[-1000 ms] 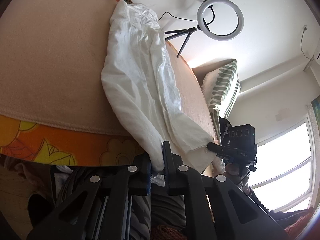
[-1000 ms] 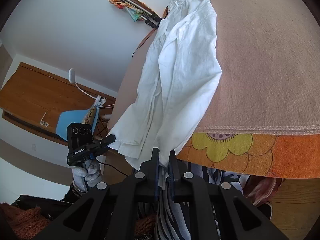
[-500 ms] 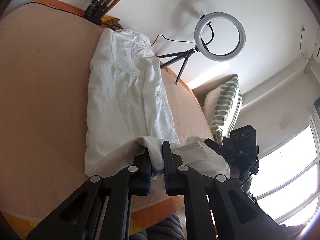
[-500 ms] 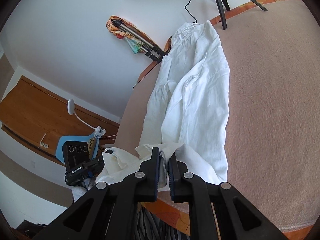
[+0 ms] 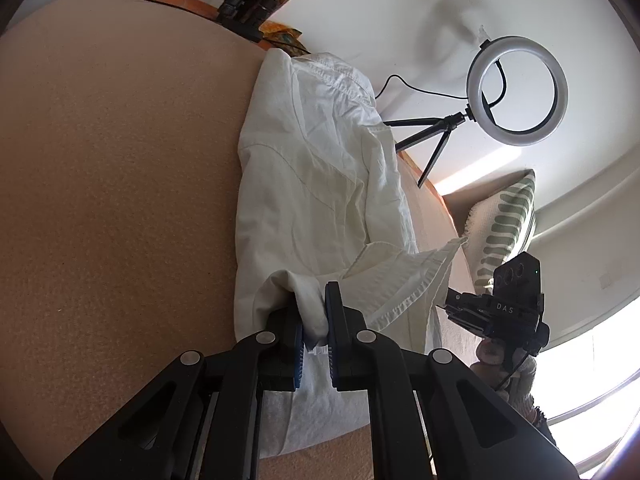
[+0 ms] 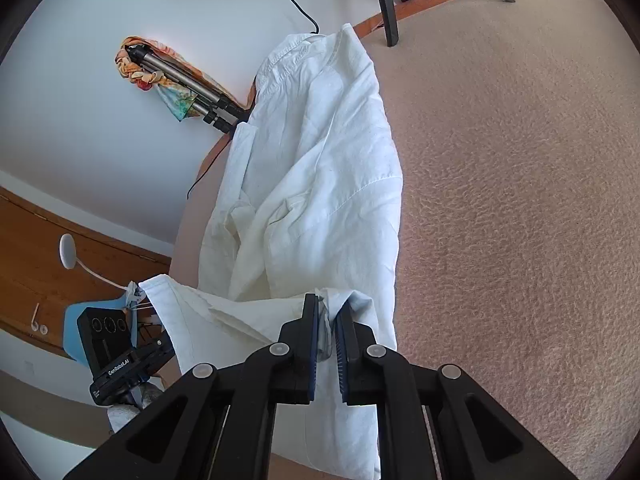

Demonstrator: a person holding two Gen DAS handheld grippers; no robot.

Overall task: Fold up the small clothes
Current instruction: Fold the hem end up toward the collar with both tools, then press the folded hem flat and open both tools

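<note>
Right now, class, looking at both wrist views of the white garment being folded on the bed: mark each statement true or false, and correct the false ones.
1. The left tongs are clamped on the white cotton garment. True.
2. The right tongs are open and empty. False: they pinch the same garment's edge.
3. The garment lies on a peach-beige fleece blanket. True.
4. The white ring light on a black tripod lies flat on top of the garment. False: it stands beside the garment, at the blanket's edge.
5. A green-striped white cushion leans by the wall. True.
</note>
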